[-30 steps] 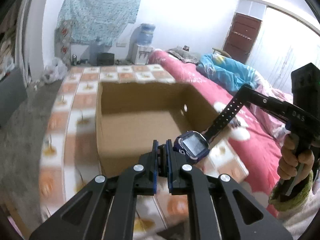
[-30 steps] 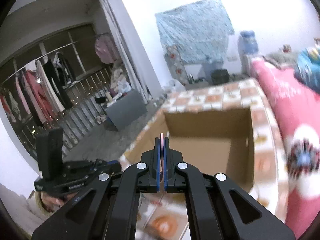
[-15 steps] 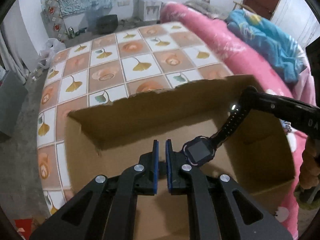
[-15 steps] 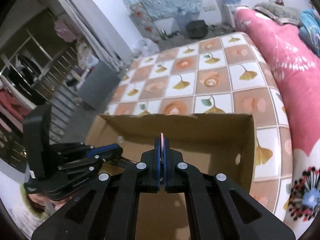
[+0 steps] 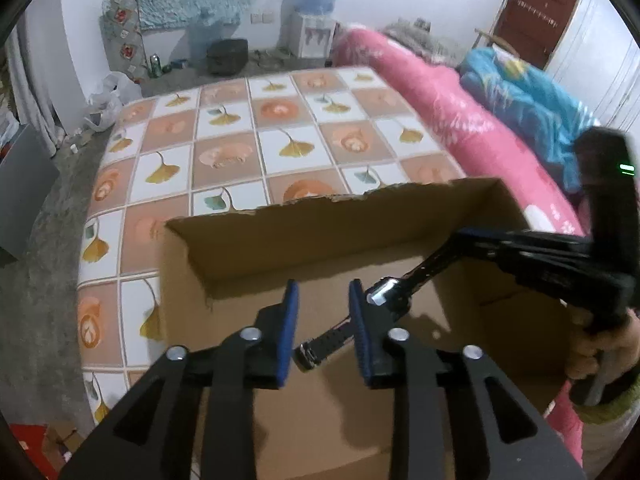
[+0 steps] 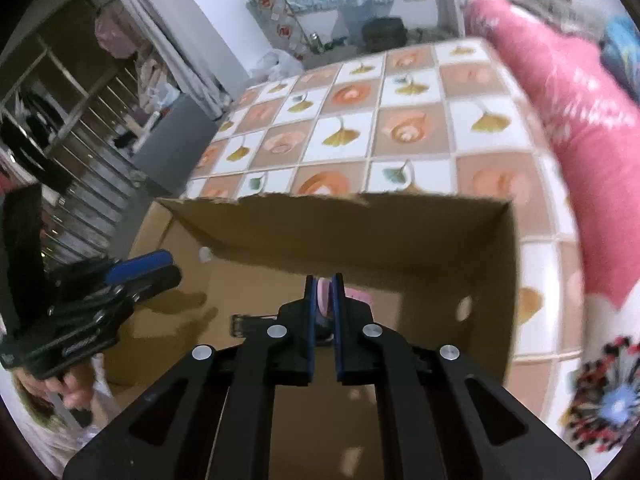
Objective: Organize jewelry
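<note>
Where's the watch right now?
In the left wrist view the watch hangs over the open cardboard box, strap end between the opening left claw pads, untouched.

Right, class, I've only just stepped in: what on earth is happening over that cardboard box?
A person holds a two-finger gripper in each hand over an open cardboard box on a tiled tablecloth. A dark wristwatch hangs inside the box. The left gripper has its jaws opening, and the buckle end of the strap hangs loose between them. The right gripper has its jaws starting to open too, with a pinkish part of the watch between them.
</note>
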The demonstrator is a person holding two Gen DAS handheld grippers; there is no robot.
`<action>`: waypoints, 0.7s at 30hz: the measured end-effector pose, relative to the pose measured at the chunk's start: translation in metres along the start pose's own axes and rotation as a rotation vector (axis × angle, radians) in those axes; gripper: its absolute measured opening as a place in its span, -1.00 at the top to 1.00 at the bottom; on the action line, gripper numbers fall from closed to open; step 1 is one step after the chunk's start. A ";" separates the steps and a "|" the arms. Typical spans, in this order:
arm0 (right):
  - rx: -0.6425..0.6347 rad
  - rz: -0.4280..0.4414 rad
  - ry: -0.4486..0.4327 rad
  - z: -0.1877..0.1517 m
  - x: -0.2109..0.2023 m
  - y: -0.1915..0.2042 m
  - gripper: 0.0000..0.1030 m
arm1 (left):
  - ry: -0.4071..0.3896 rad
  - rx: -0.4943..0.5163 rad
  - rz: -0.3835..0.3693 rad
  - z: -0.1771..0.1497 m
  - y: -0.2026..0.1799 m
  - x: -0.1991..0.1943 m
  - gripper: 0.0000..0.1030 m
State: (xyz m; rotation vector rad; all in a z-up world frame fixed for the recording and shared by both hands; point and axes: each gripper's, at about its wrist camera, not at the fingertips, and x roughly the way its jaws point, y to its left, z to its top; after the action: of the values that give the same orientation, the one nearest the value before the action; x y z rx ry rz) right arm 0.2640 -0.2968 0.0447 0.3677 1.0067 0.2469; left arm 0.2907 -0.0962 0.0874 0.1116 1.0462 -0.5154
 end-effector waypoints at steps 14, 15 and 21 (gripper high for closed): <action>0.050 -0.087 -0.098 0.013 -0.051 0.014 0.48 | -0.244 -0.034 0.009 -0.081 0.031 -0.114 -0.56; 0.034 -0.087 -0.103 0.013 -0.057 0.017 0.44 | -0.259 -0.044 0.013 -0.088 0.035 -0.120 -0.62; 0.011 -0.049 0.076 0.008 -0.032 0.024 0.03 | -0.346 -0.135 0.051 -0.146 0.059 -0.145 -0.84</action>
State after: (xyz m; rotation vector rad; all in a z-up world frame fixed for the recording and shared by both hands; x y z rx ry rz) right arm 0.2536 -0.2884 0.0828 0.3448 1.0906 0.2123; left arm 0.1444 0.0545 0.1275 -0.0690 0.7348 -0.3995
